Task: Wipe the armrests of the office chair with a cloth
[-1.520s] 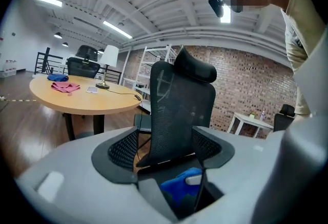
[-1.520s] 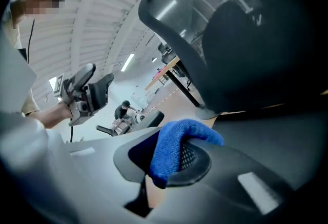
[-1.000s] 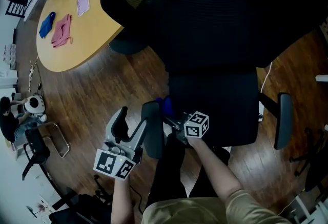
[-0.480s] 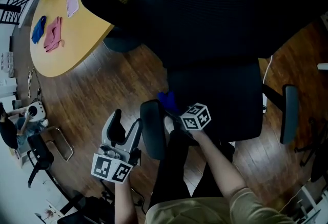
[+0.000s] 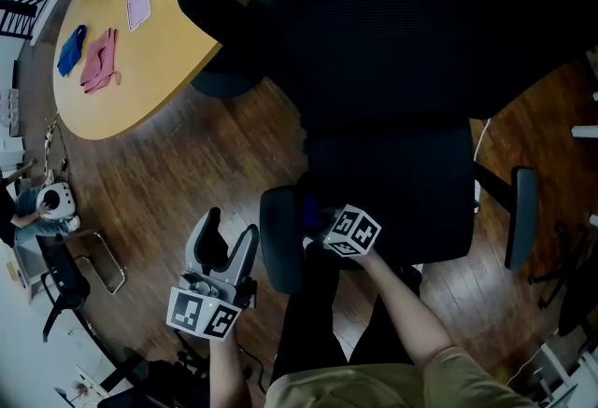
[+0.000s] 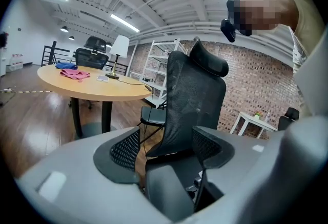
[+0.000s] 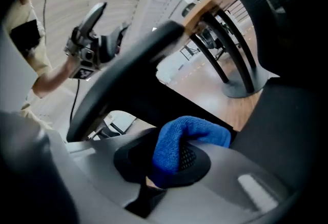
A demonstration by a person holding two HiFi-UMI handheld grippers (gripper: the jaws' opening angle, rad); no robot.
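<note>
Cloth point(image 7: 187, 138) of fuzzy blue pile sits pinched in right tongs point(image 7: 169, 162); left tongs point(image 6: 164, 152) gape.

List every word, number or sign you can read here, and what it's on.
None is readable in any view.
Cubes on the left gripper and right gripper: black-and-white square markers only, no letters.
The flat pad on the table: too small to read.
The blue cloth: no tag shows.
</note>
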